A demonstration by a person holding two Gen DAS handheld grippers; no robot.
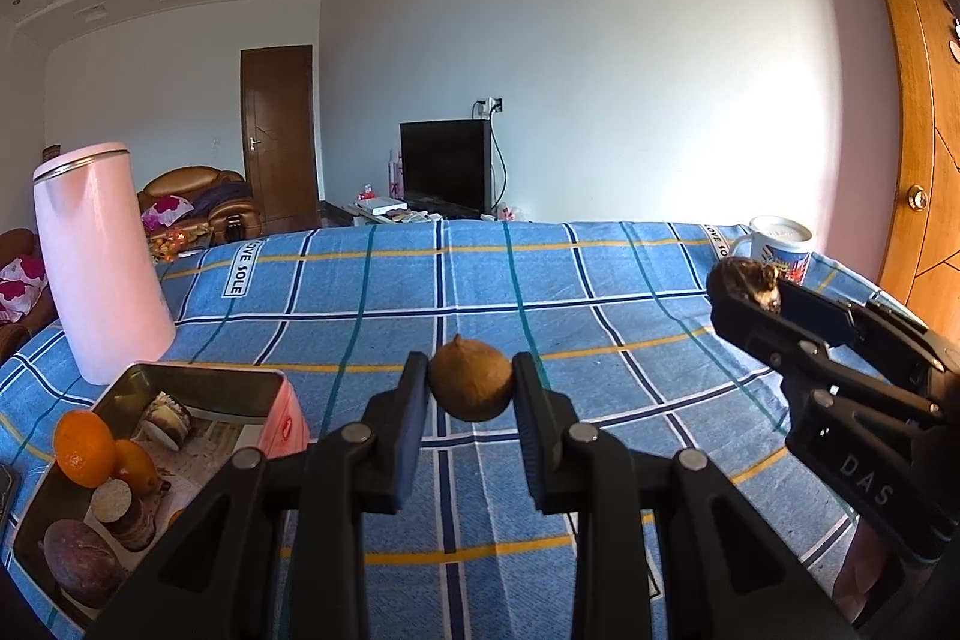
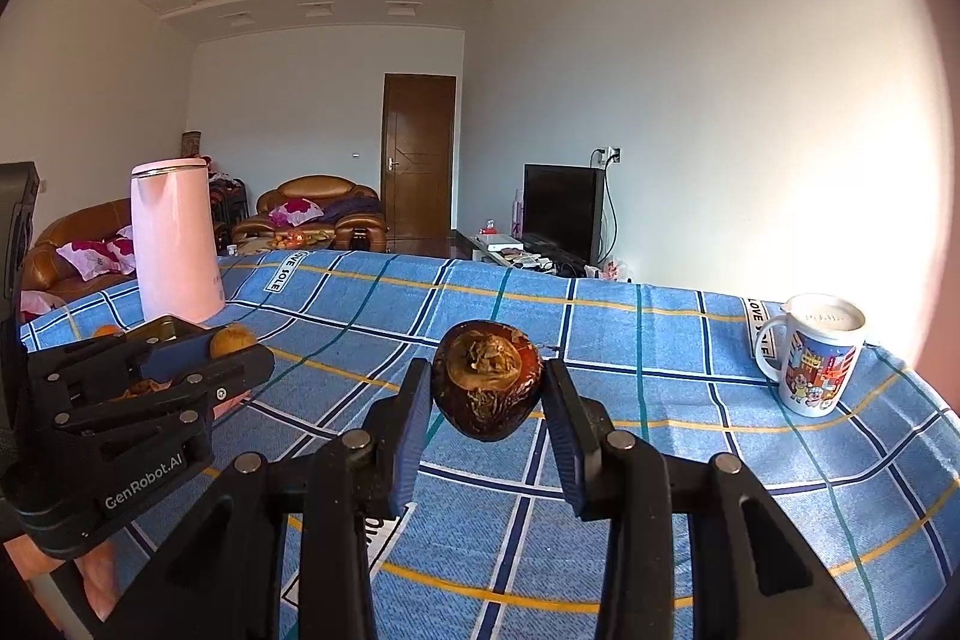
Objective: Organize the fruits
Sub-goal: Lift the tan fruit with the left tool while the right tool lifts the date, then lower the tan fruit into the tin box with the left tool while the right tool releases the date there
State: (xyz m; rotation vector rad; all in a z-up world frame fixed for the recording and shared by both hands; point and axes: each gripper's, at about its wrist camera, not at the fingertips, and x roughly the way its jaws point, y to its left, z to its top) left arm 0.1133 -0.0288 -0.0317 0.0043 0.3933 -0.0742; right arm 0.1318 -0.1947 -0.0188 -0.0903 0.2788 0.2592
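My left gripper [image 1: 471,385] is shut on a small brown round fruit [image 1: 471,385] and holds it above the blue checked tablecloth [image 1: 600,328]. My right gripper [image 2: 487,388] is shut on a dark brown wrinkled fruit [image 2: 487,388] with a torn top, also held above the cloth. The right gripper shows in the left wrist view [image 1: 750,289] at the right. The left gripper shows in the right wrist view [image 2: 228,343] at the left. A metal tin [image 1: 198,376] at lower left holds two oranges [image 1: 84,448], a purple fruit [image 1: 81,559] and cut pieces.
A pink kettle [image 1: 99,256] stands behind the tin at the left. A printed mug [image 2: 816,355] stands near the table's right edge. A wooden door [image 1: 918,160] is at the far right. Sofas and a TV are beyond the table.
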